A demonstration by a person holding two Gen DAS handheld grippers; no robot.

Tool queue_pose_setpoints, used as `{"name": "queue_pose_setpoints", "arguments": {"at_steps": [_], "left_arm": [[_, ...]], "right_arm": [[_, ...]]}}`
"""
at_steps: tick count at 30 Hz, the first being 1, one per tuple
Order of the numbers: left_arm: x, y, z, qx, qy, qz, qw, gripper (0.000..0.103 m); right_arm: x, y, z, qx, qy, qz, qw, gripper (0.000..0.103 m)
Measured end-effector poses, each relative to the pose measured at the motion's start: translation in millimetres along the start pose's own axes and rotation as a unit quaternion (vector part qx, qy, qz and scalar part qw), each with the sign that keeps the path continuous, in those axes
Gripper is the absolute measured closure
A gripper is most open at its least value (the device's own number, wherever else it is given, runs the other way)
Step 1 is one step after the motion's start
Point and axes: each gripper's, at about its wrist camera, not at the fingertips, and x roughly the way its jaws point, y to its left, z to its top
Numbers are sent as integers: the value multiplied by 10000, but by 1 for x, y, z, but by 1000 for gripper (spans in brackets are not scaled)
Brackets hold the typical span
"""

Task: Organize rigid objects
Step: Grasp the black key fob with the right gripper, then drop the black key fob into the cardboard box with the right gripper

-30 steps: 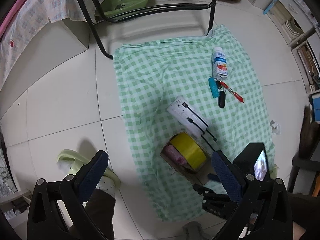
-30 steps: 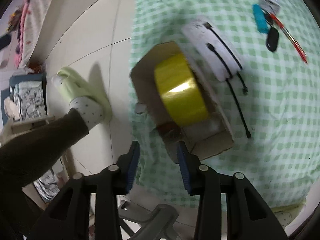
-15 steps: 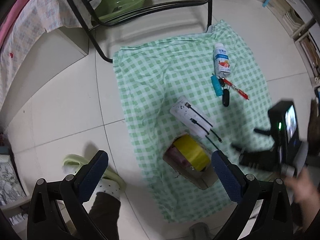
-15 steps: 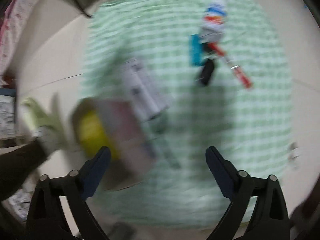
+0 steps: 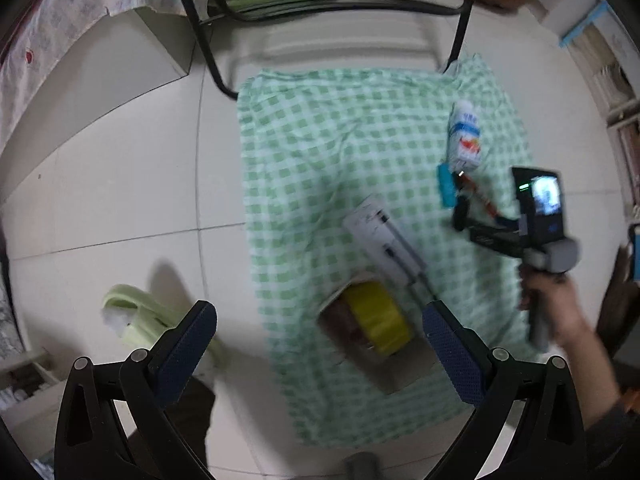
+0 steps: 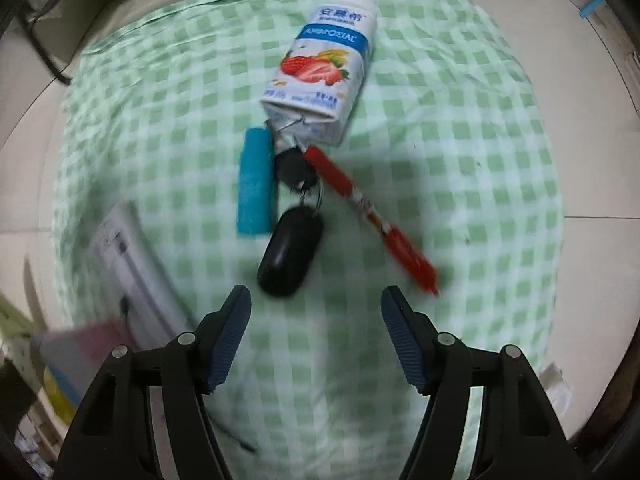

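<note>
A pale tiled floor carries a green-and-white checked cloth, spread just in front of a black metal chair frame; near the cloth's close edge sits a cardboard box holding a roll of yellow tape, with a white power strip just beyond it; towards the far right lie the smaller things, a drink carton on its side, a red pen, a teal bar and a black key fob on a ring, all touching or nearly so.

The left gripper hangs over the box with jaws wide apart and empty; the right gripper has just been narrowing its jaws, though they stand apart with nothing between them, poised just short of the fob.

To take the fob cleanly, I'd say come straight down, straddle its narrow width, and keep clear of the pen and the ring.

The carton shows strawberries and a blue band; its lettering is too blurred to read reliably.
</note>
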Motion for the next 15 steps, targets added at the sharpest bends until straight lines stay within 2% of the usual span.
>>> {"name": "queue_pose_setpoints", "arguments": {"at_steps": [3,5,6,7,8,10,15], "left_arm": [[-1,2,2,57,-159,262,9995,0],[4,2,-1,71,-80,360,9993,0],[8,4,-2,42,-8,358,9994,0],[10,3,-3,26,53,369,9993,0],[12,2,-3,40,109,395,9992,0],[11,-4,-2,116,122,387,9991,0],[-8,-13,0,158,-137,177,9996,0]], "right_arm": [[15,-4,11,254,12,104,9996,34],[27,-6,14,419,37,237,9988,35],[33,-6,17,452,119,183,9987,39],[35,-5,15,414,111,56,9991,44],[29,-1,16,233,2,-108,9997,72],[17,4,15,47,-51,-276,9996,72],[-42,-2,2,34,-149,398,9991,72]]}}
